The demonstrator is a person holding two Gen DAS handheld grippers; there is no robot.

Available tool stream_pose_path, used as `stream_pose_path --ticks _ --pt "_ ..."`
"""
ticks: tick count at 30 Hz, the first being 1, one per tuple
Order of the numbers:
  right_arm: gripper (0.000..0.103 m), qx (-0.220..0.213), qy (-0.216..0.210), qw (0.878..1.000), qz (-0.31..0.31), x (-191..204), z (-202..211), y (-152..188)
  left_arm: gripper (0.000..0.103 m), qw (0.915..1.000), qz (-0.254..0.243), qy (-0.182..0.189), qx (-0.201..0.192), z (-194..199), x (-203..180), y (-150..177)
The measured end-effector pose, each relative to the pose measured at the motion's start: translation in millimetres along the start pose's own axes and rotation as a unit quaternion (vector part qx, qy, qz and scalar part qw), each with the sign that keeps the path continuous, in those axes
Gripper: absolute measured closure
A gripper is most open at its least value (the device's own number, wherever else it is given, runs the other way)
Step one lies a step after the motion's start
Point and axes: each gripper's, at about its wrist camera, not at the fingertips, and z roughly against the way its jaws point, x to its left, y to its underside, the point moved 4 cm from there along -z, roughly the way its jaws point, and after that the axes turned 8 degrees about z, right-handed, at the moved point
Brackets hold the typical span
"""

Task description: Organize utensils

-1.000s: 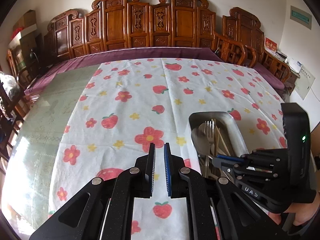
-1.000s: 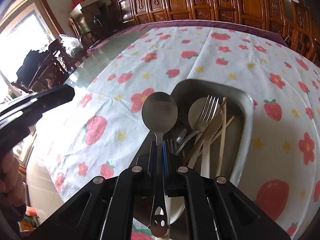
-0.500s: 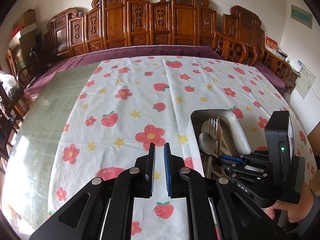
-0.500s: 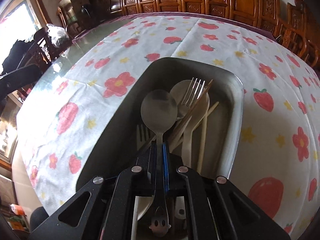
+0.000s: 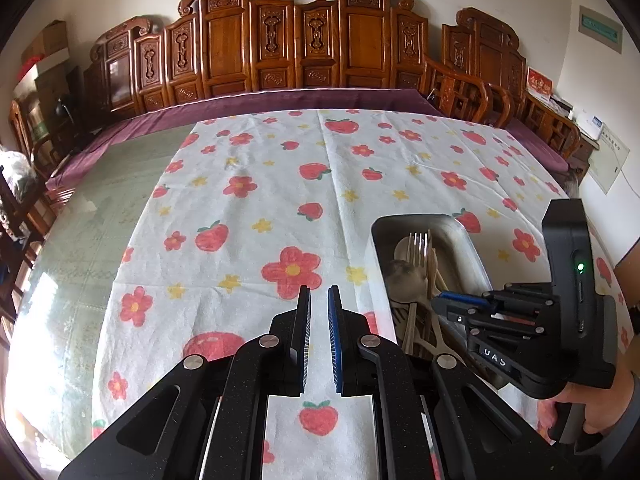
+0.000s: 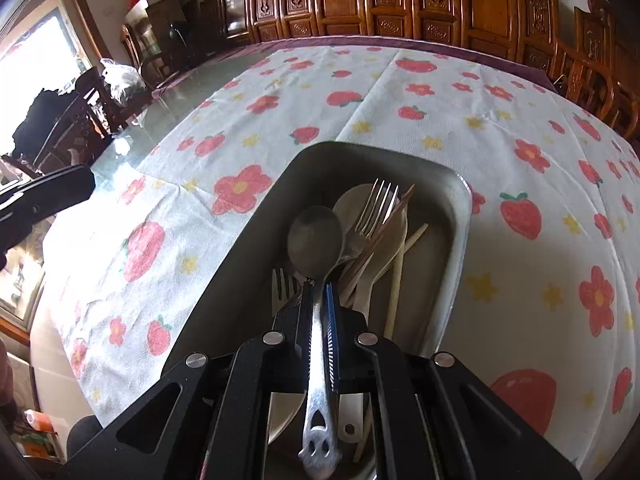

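A steel tray (image 6: 460, 248) sits on the strawberry-print cloth and holds several utensils. Among them are a metal fork (image 6: 376, 204), a pale spoon (image 6: 390, 236), light chopsticks (image 6: 400, 272) and a second fork (image 6: 282, 284). My right gripper (image 6: 319, 286) is shut on the handle of a metal spoon (image 6: 316, 240). The spoon's bowl lies low in the tray on the other utensils. In the left wrist view the right gripper (image 5: 440, 300) reaches over the tray (image 5: 400, 222) from the right. My left gripper (image 5: 319, 292) hovers over bare cloth left of the tray, shut with nothing between its pads.
The cloth (image 5: 280, 184) covers most of a glass-topped table (image 5: 100, 208). Carved wooden chairs (image 5: 312, 40) line its far side. A hand (image 5: 600, 408) holds the right gripper at the lower right. More chairs and clutter (image 6: 80, 108) stand beyond the table's left edge.
The right gripper carried the metal spoon from above the tray's left rim over and down into the tray, onto the other utensils. The left gripper stayed put.
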Motion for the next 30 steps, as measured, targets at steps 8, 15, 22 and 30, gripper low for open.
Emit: stream_pose_path --ticks 8,15,22,30 --pt "0.094 -0.044 0.002 0.999 0.001 -13.0 49.6 8.6 0.089 1.0000 -0.002 0.004 -0.004 8.3 -17.8 1.5" --pt "0.088 -0.090 0.025 0.996 -0.006 -34.8 116.7 31.2 0.062 0.9998 -0.004 0.011 -0.016 28.0 -49.5 8.4" --pt "0.039 -0.134 0.071 0.988 -0.020 -57.1 187.9 55.9 0.017 0.9989 -0.009 0.017 -0.043 60.8 -93.1 11.6" --pt "0.010 -0.167 0.101 0.980 -0.041 -77.4 248.4 81.0 0.008 0.9971 -0.029 0.019 -0.068 98.8 -141.6 16.3"
